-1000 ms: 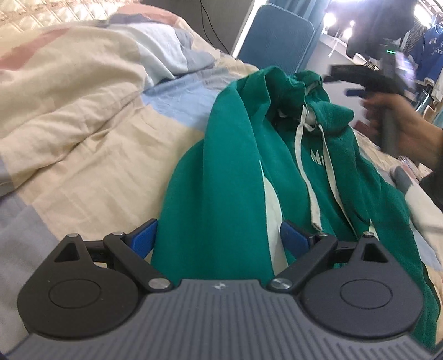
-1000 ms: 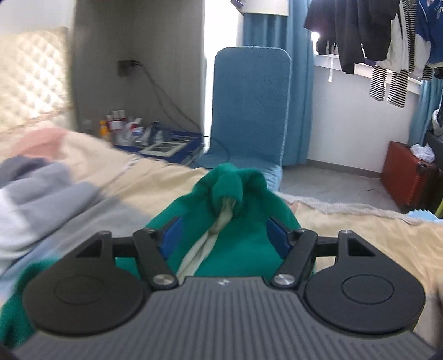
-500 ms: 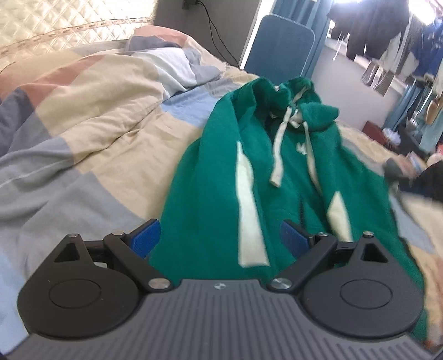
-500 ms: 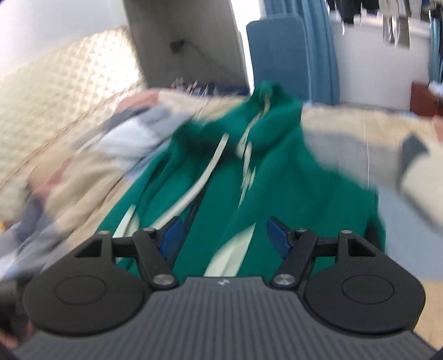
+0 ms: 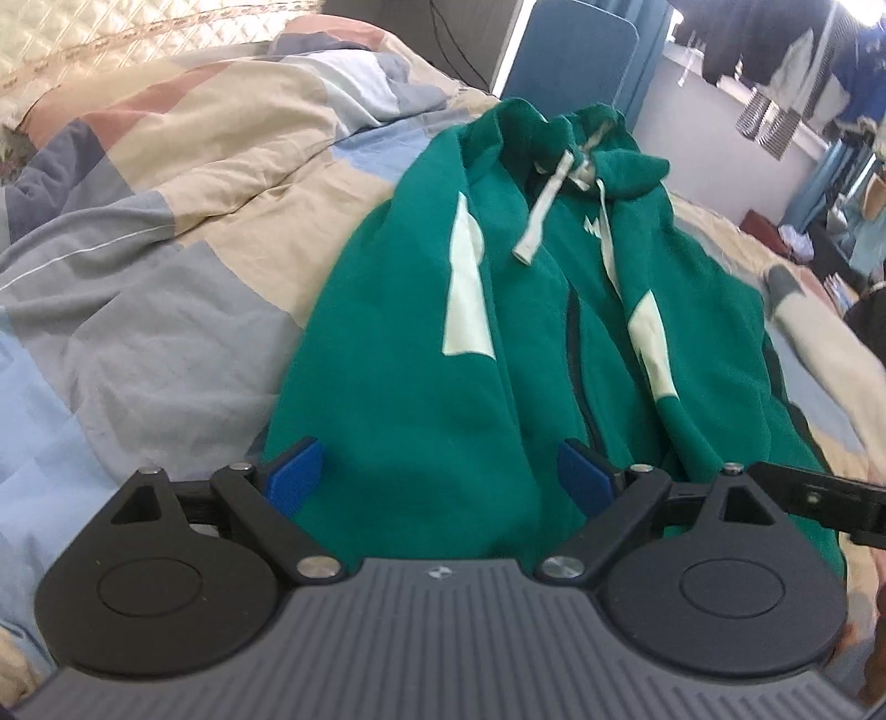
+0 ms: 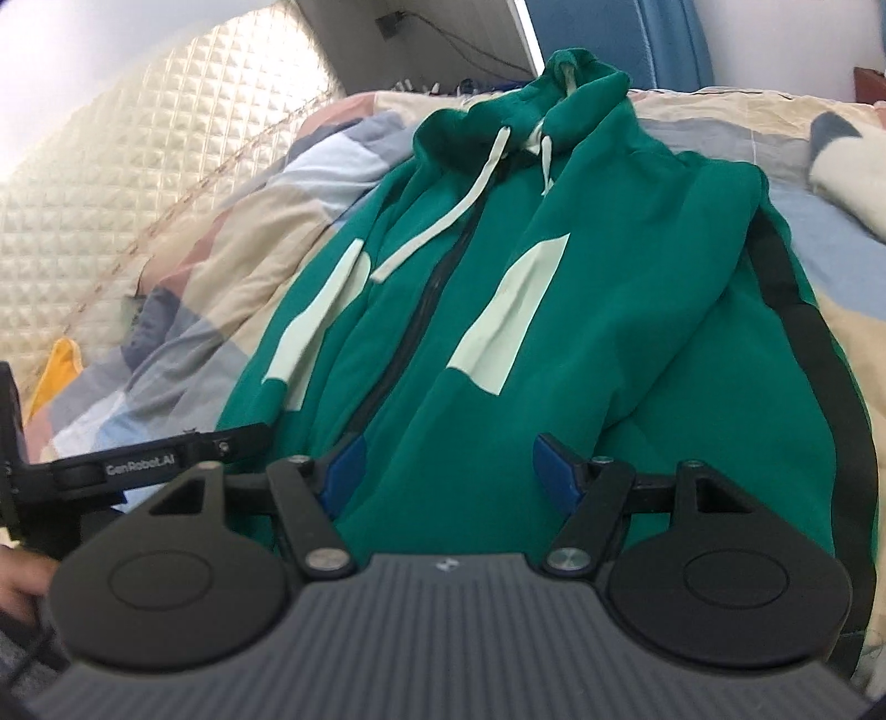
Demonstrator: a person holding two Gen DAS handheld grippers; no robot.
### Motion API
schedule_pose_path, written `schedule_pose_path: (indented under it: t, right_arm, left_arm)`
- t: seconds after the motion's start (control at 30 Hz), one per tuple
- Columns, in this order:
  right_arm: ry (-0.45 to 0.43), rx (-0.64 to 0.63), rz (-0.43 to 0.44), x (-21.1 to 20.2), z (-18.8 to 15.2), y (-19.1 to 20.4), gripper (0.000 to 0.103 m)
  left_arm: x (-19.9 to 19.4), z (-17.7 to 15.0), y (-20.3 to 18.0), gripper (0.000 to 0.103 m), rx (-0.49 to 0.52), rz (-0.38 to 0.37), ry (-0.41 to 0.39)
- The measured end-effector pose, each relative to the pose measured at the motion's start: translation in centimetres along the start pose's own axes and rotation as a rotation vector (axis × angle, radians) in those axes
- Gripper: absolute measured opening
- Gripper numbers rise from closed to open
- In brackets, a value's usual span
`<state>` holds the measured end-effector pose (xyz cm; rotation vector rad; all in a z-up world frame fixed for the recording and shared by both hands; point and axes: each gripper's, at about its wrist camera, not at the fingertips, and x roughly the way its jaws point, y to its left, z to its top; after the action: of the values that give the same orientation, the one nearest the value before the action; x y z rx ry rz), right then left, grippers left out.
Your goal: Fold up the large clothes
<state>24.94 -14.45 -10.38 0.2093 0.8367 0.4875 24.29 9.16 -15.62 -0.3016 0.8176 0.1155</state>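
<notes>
Okay, my left gripper (image 5: 440, 476) hangs over the near hem of the green hoodie (image 5: 498, 343), blue pads wide apart and closing a little, fabric showing below the gap, pads not visibly pressing on it. My right gripper (image 6: 451, 462) sits just beside it, pads spread with a clear gap, also over the hem, nothing pinched. Hoodie lies front-up along the patchwork quilt (image 5: 138, 266), dark zipper (image 6: 410, 332) down the middle, pale patches either side, white drawstrings (image 6: 443, 221) loose on the chest, hood bunched at the far end. Beyond that a blue chair (image 5: 570, 50) and a quilted headboard (image 6: 138, 166); clothes (image 5: 775, 55) hang far right.
</notes>
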Motion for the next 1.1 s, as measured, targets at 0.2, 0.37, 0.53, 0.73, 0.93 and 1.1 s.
schedule_pose_path:
  t: [0.2,0.37,0.53,0.73,0.93,1.1]
  right_arm:
    - [0.097,-0.057,0.01,2.2,-1.2,1.0,0.056]
    - [0.127,-0.153,-0.091,3.5,-1.5,2.0,0.018]
    - [0.098,-0.105,-0.126,2.0,-0.9,0.9,0.011]
    - [-0.027,-0.017,-0.16,-3.1,2.7,-2.2,0.011]
    - [-0.146,-0.012,-0.279,-8.7,7.6,-7.0,0.01]
    - [-0.243,0.02,-0.437,-12.0,12.5,-12.8,0.01]
  left_arm:
    - [1.4,-1.6,-1.6,0.074,0.108,0.091,0.016]
    - [2.7,-2.2,-2.9,0.074,0.199,0.161,0.01]
    - [2.1,-1.8,-1.3,0.045,0.164,0.167,0.003]
    - [-1.7,1.1,2.2,0.01,0.096,0.105,-0.021]
    - [-5.3,8.3,8.9,0.008,-0.018,0.14,-0.05]
    - [-5.3,15.7,13.4,0.008,-0.015,0.299,-0.107]
